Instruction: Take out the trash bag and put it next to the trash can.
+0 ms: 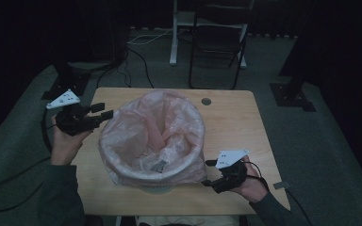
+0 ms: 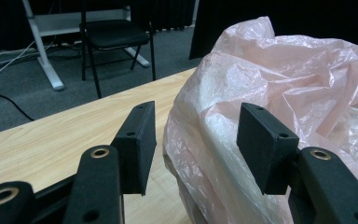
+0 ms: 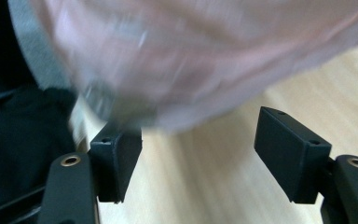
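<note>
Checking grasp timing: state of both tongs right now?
Left tongs: open, bag fold between the pads, not pinched.
Right tongs: open, holding nothing, low beside the pink bag.

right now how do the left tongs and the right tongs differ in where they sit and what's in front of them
The left tongs sit at the far left side of the pink bag, the right tongs at its near right, low by the table. The left tongs have bag plastic between their open jaws; the right tongs have bare wood there, with the bag above. Both are open and hold nothing.

Black folding chair (image 1: 218, 40) beyond wooden table (image 1: 235, 117), white stand (image 1: 174, 33), floor cables (image 1: 136, 40)
</note>
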`<state>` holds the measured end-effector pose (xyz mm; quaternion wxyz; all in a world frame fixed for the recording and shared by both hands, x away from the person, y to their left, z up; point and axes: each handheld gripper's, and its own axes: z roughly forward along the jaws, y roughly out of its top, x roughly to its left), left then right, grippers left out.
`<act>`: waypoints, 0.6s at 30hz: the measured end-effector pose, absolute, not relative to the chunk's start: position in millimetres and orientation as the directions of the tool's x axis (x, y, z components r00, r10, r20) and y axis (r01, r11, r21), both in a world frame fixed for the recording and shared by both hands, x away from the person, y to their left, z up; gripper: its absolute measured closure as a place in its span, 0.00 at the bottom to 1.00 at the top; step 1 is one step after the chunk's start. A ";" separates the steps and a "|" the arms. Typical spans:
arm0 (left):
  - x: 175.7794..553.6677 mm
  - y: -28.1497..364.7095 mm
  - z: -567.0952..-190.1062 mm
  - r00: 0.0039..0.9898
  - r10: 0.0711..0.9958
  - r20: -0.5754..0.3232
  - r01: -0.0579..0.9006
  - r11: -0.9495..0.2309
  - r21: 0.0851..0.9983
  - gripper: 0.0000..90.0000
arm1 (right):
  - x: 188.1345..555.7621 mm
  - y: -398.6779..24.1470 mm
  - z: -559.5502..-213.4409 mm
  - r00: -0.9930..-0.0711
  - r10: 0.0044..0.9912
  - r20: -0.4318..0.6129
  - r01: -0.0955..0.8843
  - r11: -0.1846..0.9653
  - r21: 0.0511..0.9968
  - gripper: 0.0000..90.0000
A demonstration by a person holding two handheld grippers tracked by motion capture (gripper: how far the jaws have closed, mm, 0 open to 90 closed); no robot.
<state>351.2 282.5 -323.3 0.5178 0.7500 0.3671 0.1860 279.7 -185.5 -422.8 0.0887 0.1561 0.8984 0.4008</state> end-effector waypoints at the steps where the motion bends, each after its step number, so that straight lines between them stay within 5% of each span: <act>1: 351.6 281.5 -323.6 0.662 0.742 -0.101 0.359 -0.196 0.912 0.53 | 280.6 -183.5 -421.4 -0.933 0.357 -0.040 0.204 0.619 0.759 0.35; 9: 352.1 281.0 -324.2 0.664 0.740 -0.103 0.362 -0.197 0.911 0.52 | 290.8 -165.1 -404.6 -0.928 0.364 -0.082 0.132 0.526 0.840 0.43; 10: 351.7 281.6 -323.9 0.665 0.740 -0.102 0.361 -0.198 0.911 0.53 | 290.6 -162.7 -400.7 -0.931 0.352 -0.093 0.107 0.509 0.854 0.54; 12: 351.2 282.6 -323.5 0.664 0.740 -0.103 0.360 -0.195 0.912 0.52 | 290.1 -162.6 -398.6 -0.934 0.343 -0.103 0.091 0.504 0.859 0.58; 16: 351.3 282.0 -323.7 0.665 0.740 -0.103 0.360 -0.196 0.912 0.52 | 288.6 -170.4 -390.5 -0.941 0.325 -0.096 0.072 0.469 0.880 0.87; 18: 351.6 281.1 -323.7 0.666 0.739 -0.103 0.360 -0.198 0.912 0.52 | 287.7 -177.9 -383.2 -0.936 0.336 -0.102 0.063 0.448 0.892 0.93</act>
